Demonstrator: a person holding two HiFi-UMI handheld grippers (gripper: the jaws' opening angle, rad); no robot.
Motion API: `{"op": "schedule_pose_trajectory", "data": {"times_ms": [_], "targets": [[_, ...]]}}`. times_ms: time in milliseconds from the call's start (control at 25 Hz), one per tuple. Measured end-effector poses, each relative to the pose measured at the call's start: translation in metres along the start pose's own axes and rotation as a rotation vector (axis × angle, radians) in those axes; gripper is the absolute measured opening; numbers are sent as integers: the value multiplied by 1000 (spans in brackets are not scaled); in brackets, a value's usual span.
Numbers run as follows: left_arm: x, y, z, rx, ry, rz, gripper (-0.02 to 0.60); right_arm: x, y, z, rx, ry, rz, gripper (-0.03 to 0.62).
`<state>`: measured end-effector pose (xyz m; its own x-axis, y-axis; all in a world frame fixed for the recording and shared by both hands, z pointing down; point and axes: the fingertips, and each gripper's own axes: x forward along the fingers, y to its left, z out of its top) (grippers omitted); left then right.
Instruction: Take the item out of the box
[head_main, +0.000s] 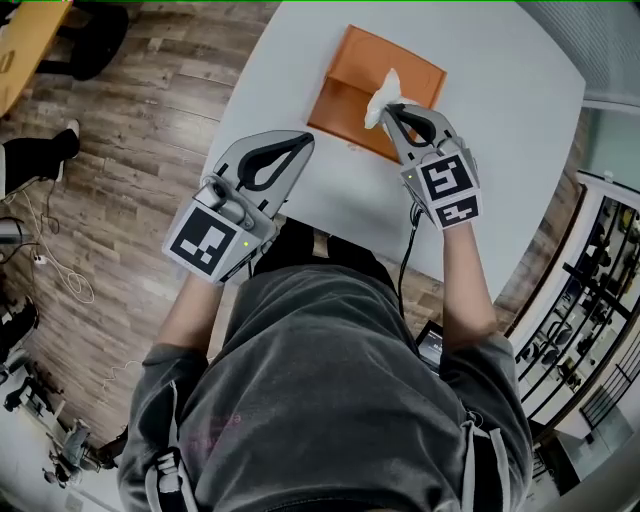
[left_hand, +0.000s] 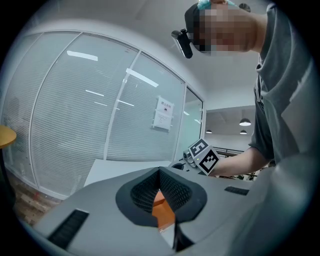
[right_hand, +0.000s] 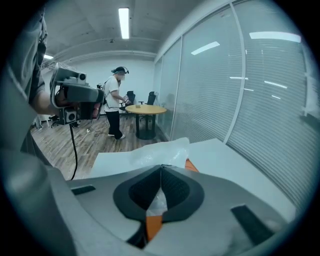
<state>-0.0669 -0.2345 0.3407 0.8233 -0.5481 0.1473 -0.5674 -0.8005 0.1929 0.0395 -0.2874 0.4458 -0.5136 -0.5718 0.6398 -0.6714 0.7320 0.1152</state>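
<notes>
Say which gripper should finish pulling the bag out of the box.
Right: the right gripper is shut on the white bag over the orange box; the left gripper is shut and empty.

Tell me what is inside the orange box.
A crinkled translucent plastic bag sticks up out of the orange box, pinched by the shut right gripper. The interior that shows is plain orange. What the bag holds, and what lies beneath it and the gripper, is covered.

Orange box (head_main: 350, 80) matt cardboard, plastic bag (head_main: 381, 97) thin crinkly translucent film, table (head_main: 500, 130) smooth matt white, right gripper (head_main: 392, 108) matt grey plastic, pads (right_hand: 175, 189) ribbed black, floor (head_main: 150, 110) wood-grain planks, T-shirt (head_main: 330, 390) grey cloth
</notes>
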Motion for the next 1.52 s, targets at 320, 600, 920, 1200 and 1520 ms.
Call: {"op": "schedule_pose_trajectory", "data": {"times_ms": [320,600,920,1200,1520], "targets": [[6,-10,31,60,-26,-12,5,-38,-10,44,1,-113,-31,2],[7,-15,46,96,-45,-22,5,-64,-10,68,12,-190,-53,2],[8,-19,60,130,-53,-29,5,-87,-11,88,46,-262,-60,2],[13,-24,70,155,-64,-32,5,-109,-18,100,123,-357,-45,2],[15,-36,85,176,-85,-40,5,-138,-22,113,142,-429,-56,2]]}}
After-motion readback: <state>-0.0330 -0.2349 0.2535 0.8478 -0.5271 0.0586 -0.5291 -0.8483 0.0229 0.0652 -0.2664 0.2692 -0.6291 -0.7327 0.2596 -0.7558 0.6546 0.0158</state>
